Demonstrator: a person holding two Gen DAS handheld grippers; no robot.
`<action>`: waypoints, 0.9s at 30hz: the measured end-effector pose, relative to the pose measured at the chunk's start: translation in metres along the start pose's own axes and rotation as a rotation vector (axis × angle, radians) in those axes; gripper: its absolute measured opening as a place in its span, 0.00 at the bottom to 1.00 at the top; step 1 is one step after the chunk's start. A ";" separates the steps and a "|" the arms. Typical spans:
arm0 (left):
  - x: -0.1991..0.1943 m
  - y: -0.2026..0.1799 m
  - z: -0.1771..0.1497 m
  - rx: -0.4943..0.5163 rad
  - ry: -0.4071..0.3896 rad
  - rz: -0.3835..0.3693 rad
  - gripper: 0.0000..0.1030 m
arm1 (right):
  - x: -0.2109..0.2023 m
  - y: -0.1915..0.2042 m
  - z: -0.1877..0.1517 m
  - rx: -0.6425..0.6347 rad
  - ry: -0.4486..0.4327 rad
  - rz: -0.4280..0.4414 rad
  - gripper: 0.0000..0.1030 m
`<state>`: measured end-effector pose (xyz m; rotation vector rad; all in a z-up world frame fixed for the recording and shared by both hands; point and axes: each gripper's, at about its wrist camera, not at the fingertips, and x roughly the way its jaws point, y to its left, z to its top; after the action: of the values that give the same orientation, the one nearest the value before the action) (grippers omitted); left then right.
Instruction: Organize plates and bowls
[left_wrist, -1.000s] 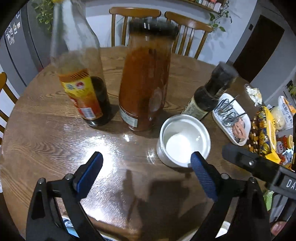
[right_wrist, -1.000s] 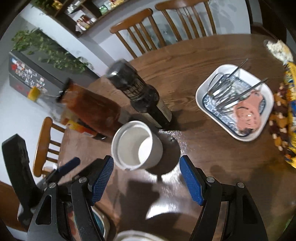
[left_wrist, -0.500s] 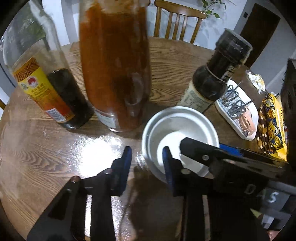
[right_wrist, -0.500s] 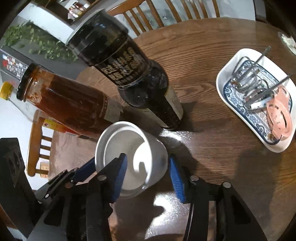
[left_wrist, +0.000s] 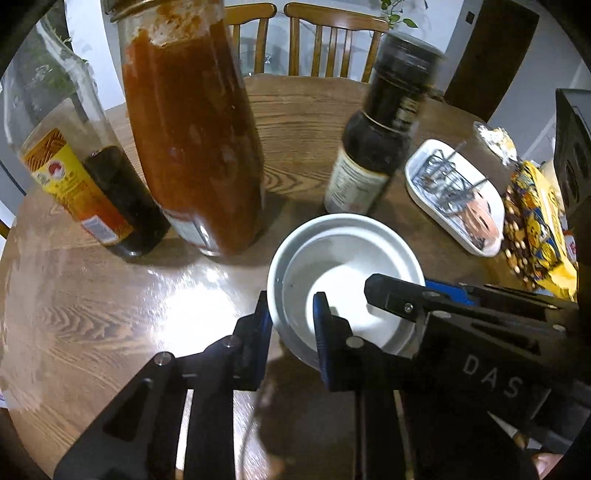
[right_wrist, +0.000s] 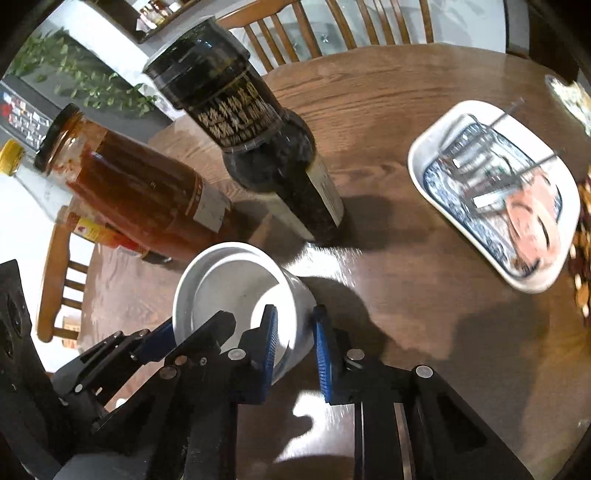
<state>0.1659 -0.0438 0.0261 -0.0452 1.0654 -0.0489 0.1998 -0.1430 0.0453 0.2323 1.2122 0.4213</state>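
Note:
A small, deep white bowl (left_wrist: 347, 258) (right_wrist: 229, 280) stands on the round wooden table (left_wrist: 74, 314), just in front of the bottles. My left gripper (left_wrist: 291, 321) straddles its near-left wall, one blue pad outside and one inside. The jaws are closing and the pads press on the wall. My right gripper (right_wrist: 294, 339) straddles the opposite wall the same way, also closing with the wall pinched between its pads. Each gripper shows in the other's view: the right gripper (left_wrist: 443, 295) reaches in over the bowl's right rim, and the left gripper (right_wrist: 166, 339) is at its left rim.
A tall jar of red sauce (left_wrist: 192, 147), a soy sauce bottle (left_wrist: 92, 192) and a dark bottle (left_wrist: 376, 147) stand close behind the bowl. A white rectangular dish (left_wrist: 458, 199) holding metal utensils lies to the right, next to a yellow snack bag (left_wrist: 535, 221). Wooden chairs stand at the far side.
Both grippers came down onto the white bowl from either side. Their jaws went from wide apart to pinching opposite walls of the bowl.

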 end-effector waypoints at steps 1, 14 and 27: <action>-0.002 -0.003 -0.003 0.004 -0.001 -0.001 0.20 | -0.004 -0.003 -0.003 0.001 -0.002 -0.002 0.22; -0.031 -0.026 -0.049 0.062 0.003 -0.030 0.20 | -0.035 -0.017 -0.046 0.029 0.018 0.012 0.22; -0.030 -0.032 -0.056 0.075 0.009 -0.014 0.19 | -0.031 -0.010 -0.055 0.017 0.007 -0.004 0.22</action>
<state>0.1022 -0.0745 0.0273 0.0156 1.0717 -0.1014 0.1409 -0.1677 0.0489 0.2432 1.2237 0.4086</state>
